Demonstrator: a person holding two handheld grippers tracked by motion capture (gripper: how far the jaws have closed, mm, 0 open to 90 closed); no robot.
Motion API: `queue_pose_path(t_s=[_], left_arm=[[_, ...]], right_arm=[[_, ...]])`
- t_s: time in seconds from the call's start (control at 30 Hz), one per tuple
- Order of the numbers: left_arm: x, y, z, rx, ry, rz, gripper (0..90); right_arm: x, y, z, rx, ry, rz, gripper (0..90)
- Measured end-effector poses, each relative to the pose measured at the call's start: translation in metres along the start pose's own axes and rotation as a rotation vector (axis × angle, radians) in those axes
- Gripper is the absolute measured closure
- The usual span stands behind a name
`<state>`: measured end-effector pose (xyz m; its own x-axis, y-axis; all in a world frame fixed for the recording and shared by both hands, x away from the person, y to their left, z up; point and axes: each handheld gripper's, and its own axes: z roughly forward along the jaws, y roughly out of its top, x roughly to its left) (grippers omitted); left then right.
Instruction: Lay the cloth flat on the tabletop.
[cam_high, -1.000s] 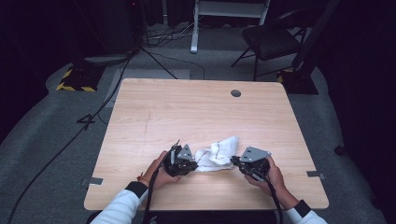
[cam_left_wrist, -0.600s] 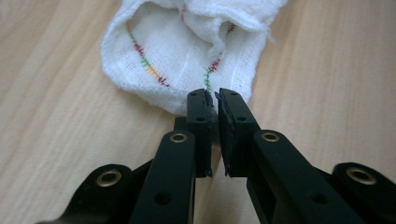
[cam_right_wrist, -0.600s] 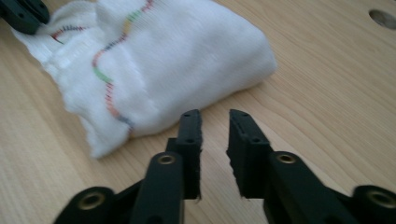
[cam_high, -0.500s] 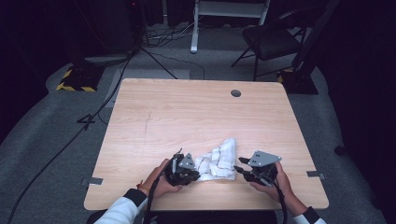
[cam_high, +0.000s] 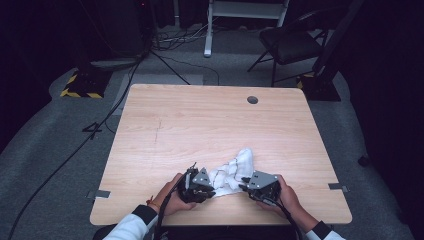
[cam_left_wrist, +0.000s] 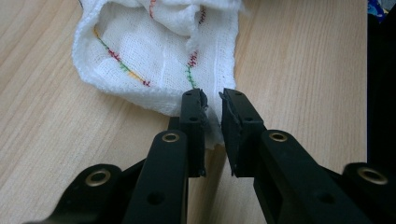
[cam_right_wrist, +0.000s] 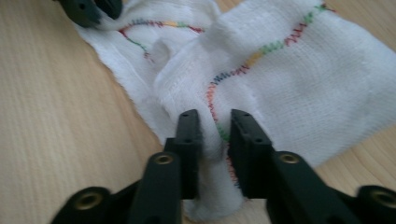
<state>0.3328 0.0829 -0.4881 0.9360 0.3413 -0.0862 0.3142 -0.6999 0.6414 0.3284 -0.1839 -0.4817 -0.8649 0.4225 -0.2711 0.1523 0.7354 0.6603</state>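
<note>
I have the left hand-held gripper (cam_left_wrist: 212, 100) and right hand-held gripper (cam_right_wrist: 215, 122) each pinched nearly closed on an edge of the white stitched cloth (cam_high: 231, 171), at the counter's (cam_high: 200, 130) six o'clock. Both bites look thin. Spreading unevenly could, I judge, slip a hem free.

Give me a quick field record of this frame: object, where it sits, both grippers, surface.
object: white cloth with multicoloured stitched lines, crumpled
location: near edge of the wooden table, between the two grippers
left gripper: jaws pinching a cloth edge, a fold caught between them
right gripper: jaws closed on a raised fold beside a stitched line
cloth state: bunched, not flat; one end points toward the table's far side
background: black chair on grey floor beyond the table
</note>
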Motion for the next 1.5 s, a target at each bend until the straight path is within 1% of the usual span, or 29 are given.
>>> queue_pose_path(t_s=[0.1, 0.17, 0.27, 0.3, 0.37, 0.4, 0.43, 0.47, 0.5, 0.53, 0.57, 0.6, 0.63, 0.77, 0.87, 0.9, 0.93, 0.97, 1.07, 1.1, 1.13, 1.17, 1.23, 1.27, 1.3, 1.33, 1.37, 1.4, 1.5], left_arm=[[0.0, 0.0, 0.0, 0.0, 0.003, -0.003, 78.3], [0.001, -0.001, 0.0, -0.002, 0.005, -0.013, 78.1], [0.001, -0.001, -0.001, 0.0, 0.013, -0.012, 76.3], [0.001, 0.0, 0.0, -0.012, 0.014, -0.011, 71.6], [0.001, 0.0, 0.0, -0.018, 0.015, -0.01, 63.3], [0.001, 0.001, -0.001, -0.012, 0.029, -0.015, 63.3], [0.002, 0.003, 0.0, -0.017, 0.04, -0.016, 58.9], [0.004, 0.007, -0.001, -0.026, 0.061, -0.015, 50.4], [0.004, 0.007, -0.001, -0.026, 0.061, -0.015, 44.6], [0.005, 0.01, -0.001, -0.032, 0.076, -0.021, 44.6], [0.007, 0.015, -0.003, -0.057, 0.098, -0.03, 38.2], [0.007, 0.015, -0.003, -0.057, 0.098, -0.03, 34.2], [0.007, 0.02, -0.005, -0.081, 0.129, -0.028, 31.4], [0.009, 0.031, -0.003, -0.098, 0.136, -0.012, 28.6], [0.004, 0.046, 0.008, -0.091, 0.133, 0.034, 28.7], [0.003, 0.051, 0.013, -0.09, 0.125, 0.048, 29.5], [0.001, 0.059, 0.025, -0.065, 0.109, 0.071, 30.2], [0.001, 0.063, 0.031, -0.045, 0.115, 0.085, 31.3], [0.005, 0.067, 0.042, -0.021, 0.111, 0.078, 39.9], [0.008, 0.069, 0.046, -0.021, 0.093, 0.063, 39.9], [0.015, 0.069, 0.052, -0.011, 0.072, 0.052, 52.1], [0.018, 0.069, 0.054, -0.006, 0.066, 0.052, 55.3], [0.02, 0.068, 0.055, -0.003, 0.066, 0.056, 63.7], [0.023, 0.067, 0.054, -0.009, 0.058, 0.051, 63.7], [0.026, 0.065, 0.051, -0.014, 0.048, 0.047, 72.0], [0.026, 0.065, 0.051, -0.014, 0.048, 0.047, 75.5], [0.025, 0.064, 0.05, -0.023, 0.048, 0.048, 75.5], [0.024, 0.062, 0.047, -0.007, 0.037, 0.066, 80.1], [0.02, 0.058, 0.042, 0.008, 0.037, 0.076, 80.9]], right_arm=[[-0.005, -0.002, -0.003, -0.006, -0.013, 0.025, 80.0], [-0.014, -0.009, -0.016, -0.03, -0.037, 0.095, 84.8], [-0.021, -0.015, -0.023, -0.031, -0.047, 0.137, 85.8], [-0.028, -0.022, -0.03, -0.027, -0.068, 0.193, 86.0], [-0.034, -0.03, -0.036, -0.029, -0.076, 0.254, 86.1], [-0.034, -0.03, -0.036, -0.029, -0.076, 0.254, 86.1], [-0.037, -0.033, -0.039, -0.027, -0.089, 0.274, 86.0], [-0.042, -0.04, -0.043, -0.017, -0.112, 0.312, 86.0], [-0.042, -0.04, -0.043, -0.017, -0.112, 0.312, 86.0], [-0.044, -0.043, -0.044, -0.011, -0.12, 0.33, 86.0], [-0.051, -0.049, -0.046, -0.003, -0.14, 0.358, 85.9], [-0.055, -0.051, -0.046, 0.005, -0.151, 0.376, 86.0], [-0.058, -0.054, -0.046, 0.009, -0.163, 0.381, 85.9], [-0.07, -0.063, -0.044, 0.019, -0.174, 0.415, 84.7], [-0.077, -0.068, -0.042, 0.044, -0.203, 0.431, 74.0], [-0.079, -0.071, -0.044, 0.052, -0.208, 0.44, 69.4], [-0.079, -0.072, -0.045, 0.059, -0.217, 0.443, 66.3], [-0.08, -0.074, -0.046, 0.065, -0.214, 0.444, 63.0], [-0.081, -0.077, -0.049, 0.075, -0.221, 0.451, 59.5], [-0.082, -0.078, -0.051, 0.088, -0.223, 0.449, 57.7], [-0.084, -0.083, -0.055, 0.094, -0.227, 0.466, 55.0], [-0.084, -0.084, -0.057, 0.097, -0.233, 0.472, 54.7], [-0.084, -0.085, -0.059, 0.099, -0.235, 0.472, 53.7], [-0.084, -0.087, -0.062, 0.096, -0.238, 0.473, 53.0], [-0.084, -0.089, -0.067, 0.089, -0.245, 0.488, 52.3], [-0.084, -0.09, -0.07, 0.082, -0.234, 0.493, 51.8], [-0.084, -0.09, -0.07, 0.082, -0.234, 0.493, 51.8], [-0.083, -0.093, -0.074, 0.076, -0.232, 0.497, 51.2], [-0.081, -0.097, -0.08, 0.066, -0.221, 0.511, 50.4]])
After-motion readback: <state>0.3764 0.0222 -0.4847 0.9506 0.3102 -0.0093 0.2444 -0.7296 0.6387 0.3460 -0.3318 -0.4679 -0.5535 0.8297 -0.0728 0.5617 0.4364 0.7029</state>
